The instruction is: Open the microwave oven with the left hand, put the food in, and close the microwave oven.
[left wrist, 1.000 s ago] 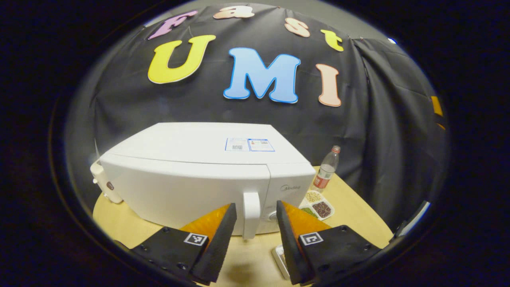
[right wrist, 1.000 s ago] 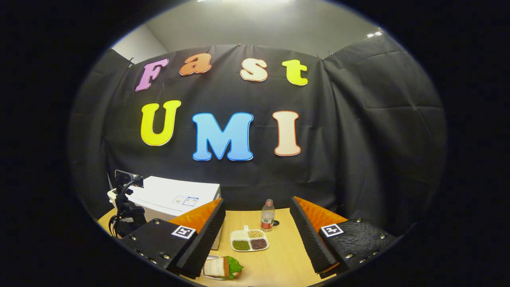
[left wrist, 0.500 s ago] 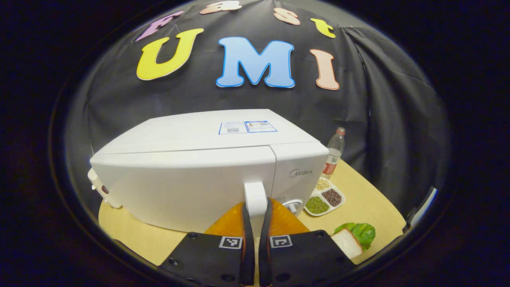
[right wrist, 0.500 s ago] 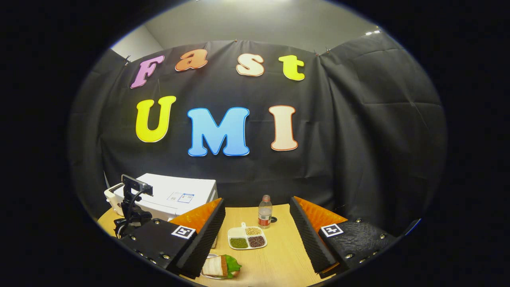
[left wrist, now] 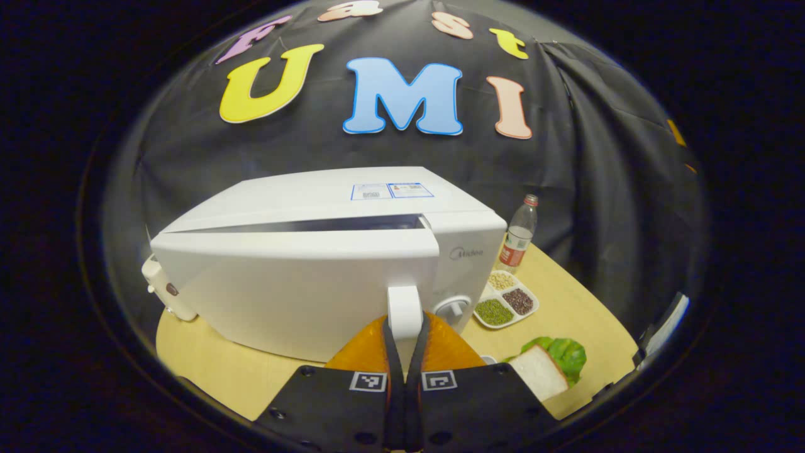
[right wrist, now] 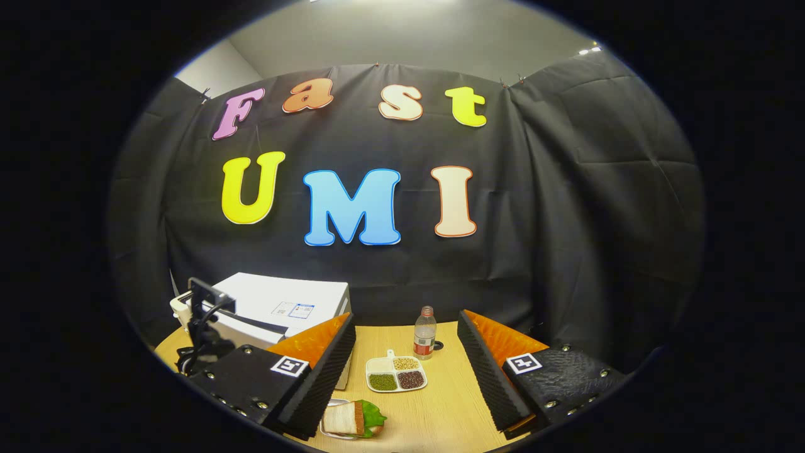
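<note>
Door [left wrist: 295,277] now ajar; left gripper [left wrist: 404,352] jaws pinch its handle [left wrist: 404,308]; right gripper [right wrist: 405,377] jaws spread.

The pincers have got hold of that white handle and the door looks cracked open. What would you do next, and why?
Probably keep pulling the handle outward to swing the door wider. The left gripper is shut on it, yet only a thin dark gap shows along the door's top edge, too narrow for food. The sandwich waits on the table by the open right gripper.
</note>
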A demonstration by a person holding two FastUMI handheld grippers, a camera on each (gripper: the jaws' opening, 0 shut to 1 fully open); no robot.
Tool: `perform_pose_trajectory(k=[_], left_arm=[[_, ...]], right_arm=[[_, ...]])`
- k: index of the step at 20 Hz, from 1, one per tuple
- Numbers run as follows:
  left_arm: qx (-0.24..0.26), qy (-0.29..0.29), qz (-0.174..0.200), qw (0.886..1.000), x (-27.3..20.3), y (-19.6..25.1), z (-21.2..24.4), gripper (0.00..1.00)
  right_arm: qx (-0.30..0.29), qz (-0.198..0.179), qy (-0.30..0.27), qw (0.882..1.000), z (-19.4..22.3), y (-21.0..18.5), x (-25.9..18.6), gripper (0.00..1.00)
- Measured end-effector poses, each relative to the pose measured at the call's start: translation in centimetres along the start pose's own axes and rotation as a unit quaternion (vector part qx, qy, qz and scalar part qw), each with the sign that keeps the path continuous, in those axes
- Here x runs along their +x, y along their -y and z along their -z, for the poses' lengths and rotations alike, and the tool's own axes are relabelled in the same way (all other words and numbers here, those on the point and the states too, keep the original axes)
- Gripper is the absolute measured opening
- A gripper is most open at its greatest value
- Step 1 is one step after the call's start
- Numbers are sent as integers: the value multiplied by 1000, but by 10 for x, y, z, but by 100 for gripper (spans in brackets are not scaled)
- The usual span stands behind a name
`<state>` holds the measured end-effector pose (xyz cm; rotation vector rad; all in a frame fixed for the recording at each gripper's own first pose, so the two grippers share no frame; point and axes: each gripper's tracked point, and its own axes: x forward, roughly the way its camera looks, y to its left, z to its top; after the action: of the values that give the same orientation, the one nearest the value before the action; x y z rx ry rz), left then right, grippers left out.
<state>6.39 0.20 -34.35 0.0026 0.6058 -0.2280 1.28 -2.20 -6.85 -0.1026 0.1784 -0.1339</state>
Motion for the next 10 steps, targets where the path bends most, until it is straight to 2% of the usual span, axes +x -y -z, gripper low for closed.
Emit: perform_pose_trajectory(k=[10], left_arm=[[38, -25, 47, 998, -120, -34, 60, 6]], right_arm=[[8, -49, -19, 999, 19, -52, -9, 98]])
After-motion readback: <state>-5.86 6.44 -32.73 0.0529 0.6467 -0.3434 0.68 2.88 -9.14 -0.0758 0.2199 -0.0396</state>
